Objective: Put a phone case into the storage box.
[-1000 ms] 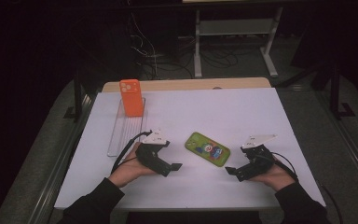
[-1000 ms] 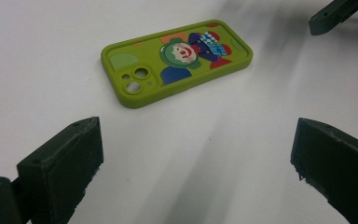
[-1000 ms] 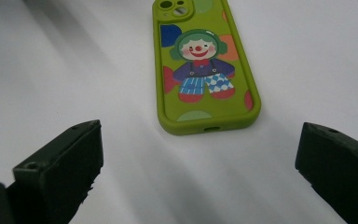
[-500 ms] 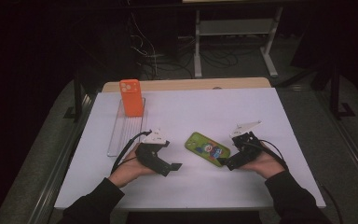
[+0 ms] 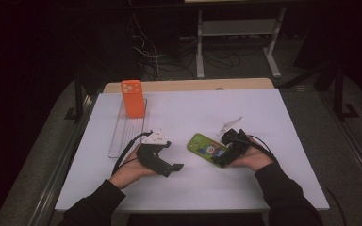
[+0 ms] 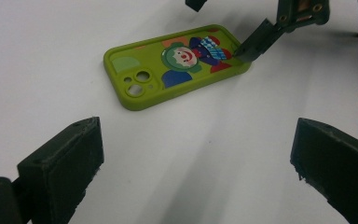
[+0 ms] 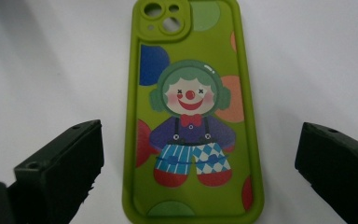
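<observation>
The right gripper [image 5: 222,160] has moved in from the table's right and now straddles the bottom end of the green clown phone case [image 5: 208,149], jaws spread (nothing pinched yet). The case lies flat mid-table; the left gripper [image 5: 172,168] waits, spread too.

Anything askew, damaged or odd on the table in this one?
Nothing stands out. The green case lies flat and intact, camera cutouts away from the right tool, whose jaws stand open at its near end. The orange case stands upright on the clear tray.
</observation>
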Action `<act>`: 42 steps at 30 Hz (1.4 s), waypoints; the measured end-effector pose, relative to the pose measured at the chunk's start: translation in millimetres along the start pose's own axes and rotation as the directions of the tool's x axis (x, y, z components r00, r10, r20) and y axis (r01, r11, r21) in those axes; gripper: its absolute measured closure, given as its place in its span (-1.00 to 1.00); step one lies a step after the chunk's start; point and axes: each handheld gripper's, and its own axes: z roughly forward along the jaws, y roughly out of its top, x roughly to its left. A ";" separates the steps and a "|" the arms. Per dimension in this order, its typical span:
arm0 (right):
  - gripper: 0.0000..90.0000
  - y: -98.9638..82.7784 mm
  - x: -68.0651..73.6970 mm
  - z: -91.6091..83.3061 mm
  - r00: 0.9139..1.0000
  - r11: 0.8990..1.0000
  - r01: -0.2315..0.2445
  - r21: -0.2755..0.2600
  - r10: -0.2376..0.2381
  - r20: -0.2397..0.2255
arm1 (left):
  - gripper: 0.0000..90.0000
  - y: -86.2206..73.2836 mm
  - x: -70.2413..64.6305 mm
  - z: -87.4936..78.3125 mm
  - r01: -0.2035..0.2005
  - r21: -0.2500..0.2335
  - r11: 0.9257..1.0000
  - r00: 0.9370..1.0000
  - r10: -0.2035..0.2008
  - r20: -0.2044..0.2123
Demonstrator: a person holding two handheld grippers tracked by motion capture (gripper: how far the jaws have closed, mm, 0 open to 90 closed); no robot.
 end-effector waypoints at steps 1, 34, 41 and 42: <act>-0.98 0.3 -0.4 1.8 1.000 1.000 0.001 0.007 -0.001 -0.002 | -0.95 0.0 0.1 0.0 -0.003 0.000 1.000 1.000 0.003 0.001; -0.66 -1.3 3.4 18.8 0.998 0.994 0.059 0.091 -0.060 0.005 | -0.95 0.0 -0.6 2.4 -0.013 0.008 1.000 1.000 0.012 0.009; -0.66 -3.0 0.6 14.4 0.997 0.993 0.082 0.091 -0.081 -0.010 | -0.95 5.2 1.1 4.0 -0.022 0.014 1.000 0.999 0.021 0.026; -0.66 -3.1 -1.1 13.2 0.996 0.992 0.086 0.090 -0.086 -0.010 | -0.95 7.0 1.3 4.2 -0.018 0.015 1.000 0.999 0.017 0.028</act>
